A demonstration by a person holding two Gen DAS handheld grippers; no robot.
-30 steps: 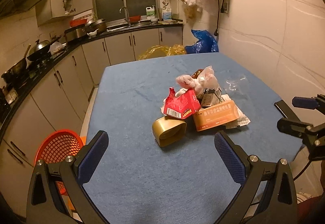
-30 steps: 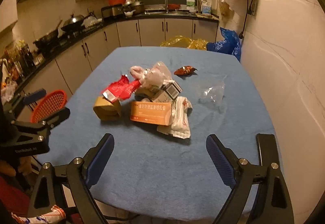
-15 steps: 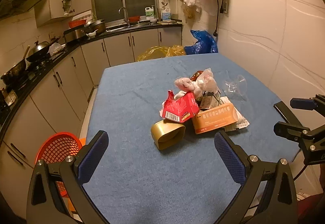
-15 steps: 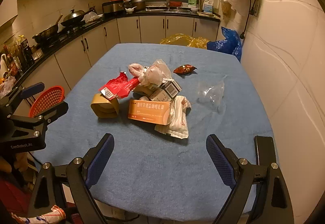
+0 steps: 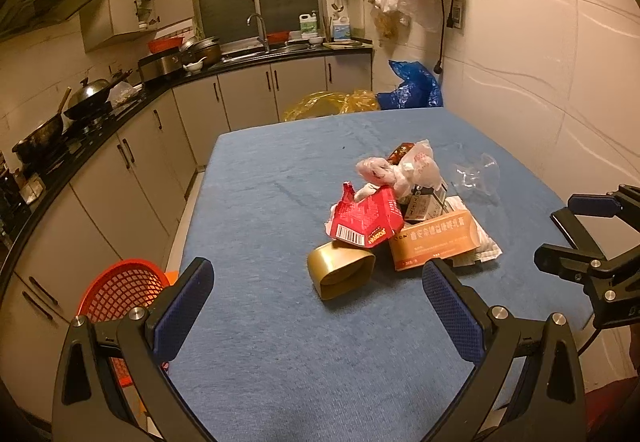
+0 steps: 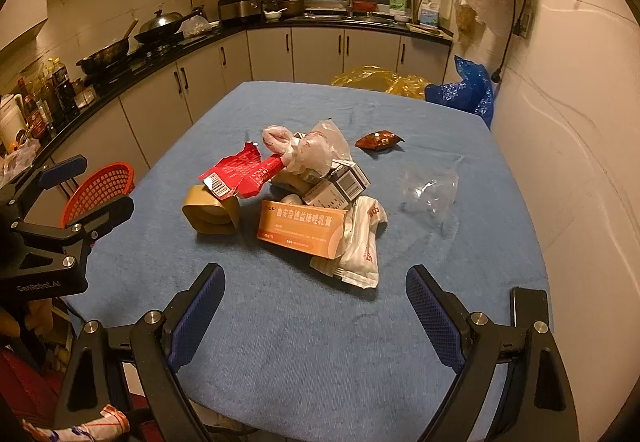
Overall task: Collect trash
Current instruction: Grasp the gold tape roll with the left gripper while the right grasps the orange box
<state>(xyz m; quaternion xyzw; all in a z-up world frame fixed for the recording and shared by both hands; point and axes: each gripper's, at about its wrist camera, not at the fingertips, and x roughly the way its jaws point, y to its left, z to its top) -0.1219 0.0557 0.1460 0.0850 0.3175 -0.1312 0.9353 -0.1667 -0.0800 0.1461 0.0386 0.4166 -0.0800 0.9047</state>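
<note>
Desk (image 6: 280, 322) first: a big one under a blue cloth, filling the middle of the kitchen, its near half bare, which gives both tools room to come in low.

Trash sits heaped near the centre, so nothing has been collected yet, I'd say. An orange carton (image 6: 300, 228) lies flat on the near side of the heap, touching a crumpled white wrapper (image 6: 360, 254) at its right end. A torn red packet (image 6: 240, 175) leans over a squat gold tube (image 6: 210, 211) lying on its side with the open mouth toward us. Behind them a knotted pink-and-white plastic bag (image 6: 308, 147) rides on top of a small grey printed box (image 6: 340, 185). A clear plastic bag (image 6: 430, 189) lies apart to the right, and a little red-brown sachet (image 6: 378, 140) lies alone farther back.

Off the left edge of the desk, lower down, stands an orange mesh basket (image 5: 120, 290), probably where all this is meant to go.

The left gripper (image 5: 320, 316) hangs above the near edge with its jaws spread wide and nothing between them, lined up roughly on the gold tube. The right gripper (image 6: 314, 312) is just as wide and empty, facing the carton and wrapper. That tube looks the easiest first pick: rigid, and free on its near side.
</note>
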